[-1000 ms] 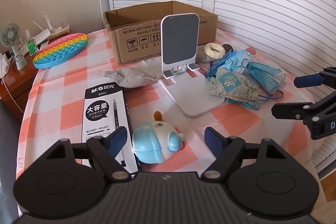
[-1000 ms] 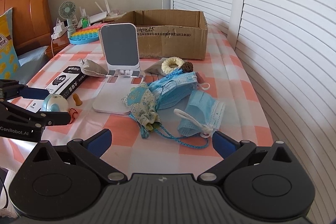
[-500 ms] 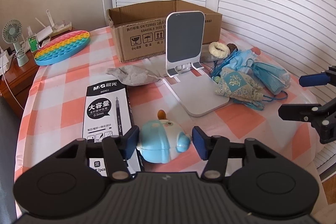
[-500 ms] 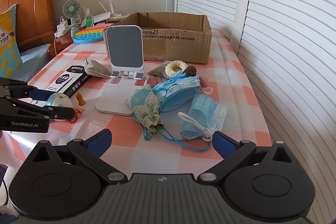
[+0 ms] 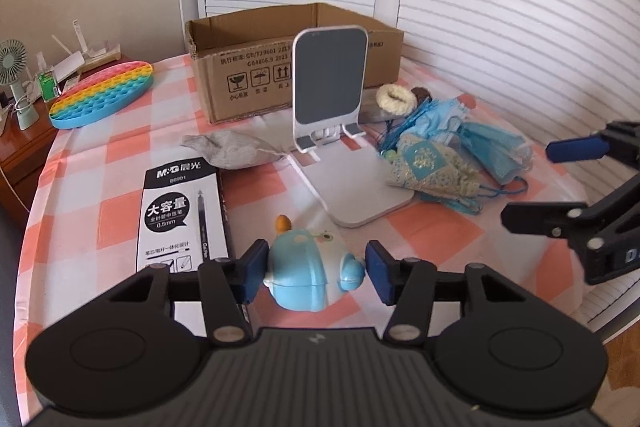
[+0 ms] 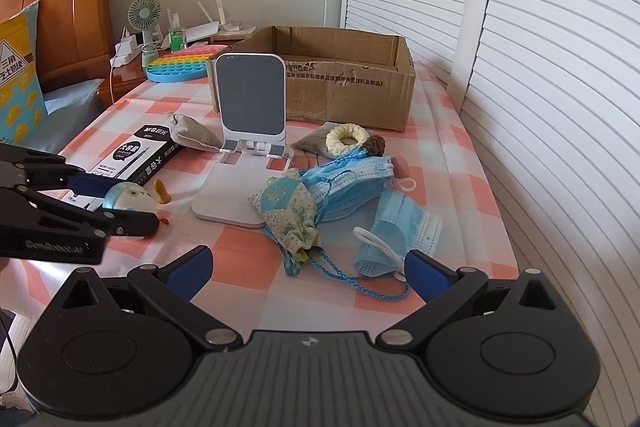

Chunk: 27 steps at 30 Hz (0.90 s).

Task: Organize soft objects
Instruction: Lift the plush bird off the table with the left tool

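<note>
- L gripper (image 5: 314, 269) low at near edge of table (image 5: 120, 163); jaws just closed in on blue toy (image 5: 308, 277), which sits between the pads. L pad touches toy's side, R pad at its little fin – looks clamped.
- Toy rests on checked cloth, just R of black pen box (image 5: 182, 215), near side of white phone stand (image 5: 336, 131). Orange nub on top points away from cam.
- R gripper (image 6: 308, 273) hovers over near-right part of table, jaws wide apart, nothing between them. Blue pads clear of everything.
- Just ahead of R gripper: crumpled mask (image 6: 394, 233), w/ white ear loop toward cam. More masks (image 6: 348, 183) stacked behind it.
- Floral pouch (image 6: 288, 213) lies L of masks, touching them; blue cord trails from it toward cam.
- Cream scrunchie (image 6: 346, 137) + brown one (image 6: 374, 145) side by side behind masks, on a grey pouch, in front of box.
- Cardboard box (image 6: 340, 83) at far side, open top, upright; inside not seen well.
- Grey sachet (image 5: 232, 155) between pen box & cardboard box, L of stand.
- Rainbow pop mat (image 5: 102, 93) far L on table, well apart from the rest.
- Side cabinet beyond table edge w/ small fan (image 6: 142, 23).
</note>
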Motion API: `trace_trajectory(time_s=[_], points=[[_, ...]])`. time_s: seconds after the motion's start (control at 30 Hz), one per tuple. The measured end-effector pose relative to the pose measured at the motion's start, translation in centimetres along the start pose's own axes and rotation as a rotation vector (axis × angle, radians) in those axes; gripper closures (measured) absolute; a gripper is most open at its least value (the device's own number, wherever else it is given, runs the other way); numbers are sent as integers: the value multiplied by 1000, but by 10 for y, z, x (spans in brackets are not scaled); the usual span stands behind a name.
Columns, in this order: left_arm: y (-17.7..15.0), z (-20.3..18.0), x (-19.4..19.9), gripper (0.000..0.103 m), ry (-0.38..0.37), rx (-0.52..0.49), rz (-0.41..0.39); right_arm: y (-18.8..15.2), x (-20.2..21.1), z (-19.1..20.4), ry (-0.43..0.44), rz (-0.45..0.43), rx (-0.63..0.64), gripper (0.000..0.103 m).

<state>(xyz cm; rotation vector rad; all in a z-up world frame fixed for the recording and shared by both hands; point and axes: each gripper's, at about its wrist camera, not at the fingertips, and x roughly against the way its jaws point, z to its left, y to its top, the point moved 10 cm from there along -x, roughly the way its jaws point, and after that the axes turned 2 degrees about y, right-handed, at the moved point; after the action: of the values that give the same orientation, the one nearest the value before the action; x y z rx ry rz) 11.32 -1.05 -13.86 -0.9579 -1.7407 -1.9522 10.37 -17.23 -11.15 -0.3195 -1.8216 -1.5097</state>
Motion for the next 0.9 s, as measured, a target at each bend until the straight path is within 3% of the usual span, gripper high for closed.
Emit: trace_trajectory(time_s=[0.27, 0.5, 0.77, 0.9], points=[[-7, 2, -7, 45, 24, 19, 16, 1, 3, 0, -3, -8, 7, 0], [-9, 7, -7, 52, 17, 47, 25, 2, 2, 2, -2, -7, 18, 0], [1, 11, 18, 53, 27, 13, 14, 10, -2, 16, 36, -12, 52, 0], [6, 24, 32, 53, 34, 29, 1, 23, -8, 34, 62, -27, 96, 6]])
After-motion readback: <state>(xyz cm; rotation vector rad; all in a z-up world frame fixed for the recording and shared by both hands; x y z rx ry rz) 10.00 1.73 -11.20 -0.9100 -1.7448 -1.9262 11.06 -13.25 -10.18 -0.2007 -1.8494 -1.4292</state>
